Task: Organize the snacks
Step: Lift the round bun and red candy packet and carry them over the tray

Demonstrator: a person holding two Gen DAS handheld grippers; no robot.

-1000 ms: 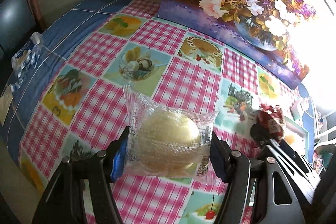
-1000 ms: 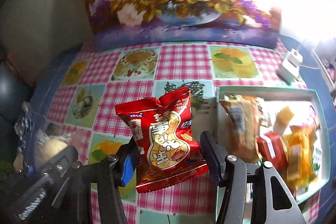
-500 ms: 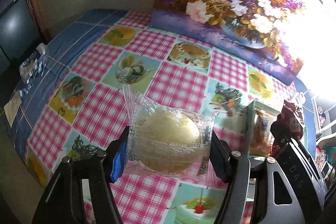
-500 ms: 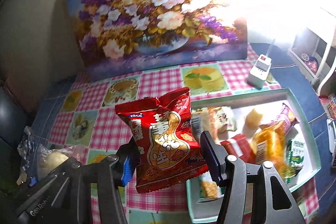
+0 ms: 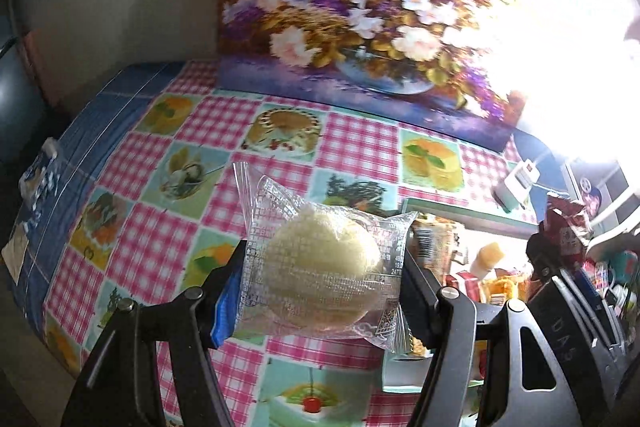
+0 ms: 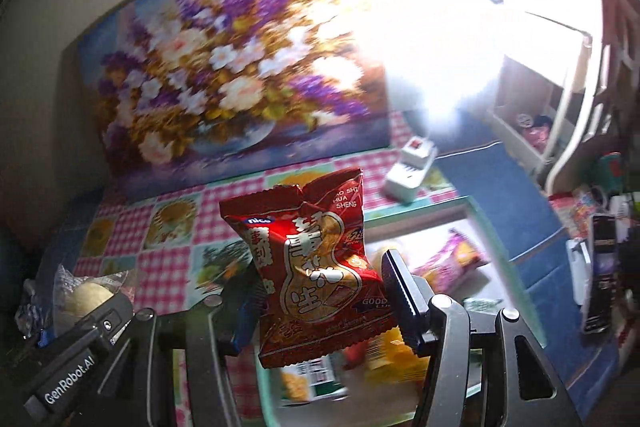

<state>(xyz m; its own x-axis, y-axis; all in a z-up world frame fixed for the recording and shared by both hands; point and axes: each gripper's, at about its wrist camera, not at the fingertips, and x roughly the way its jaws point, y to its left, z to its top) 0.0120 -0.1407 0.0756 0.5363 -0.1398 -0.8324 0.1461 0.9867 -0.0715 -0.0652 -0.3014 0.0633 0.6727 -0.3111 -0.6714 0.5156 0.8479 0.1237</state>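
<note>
Carrying both snacks: left gripper clamps the clear-wrapped bun, right gripper clamps the red peanut packet. Centre each over the tray, probably lower right, before releasing.

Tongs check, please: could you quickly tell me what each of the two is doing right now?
Left tongs: closed on a clear-wrapped pale round bun.
Right tongs: closed on a red peanut snack packet.
</note>
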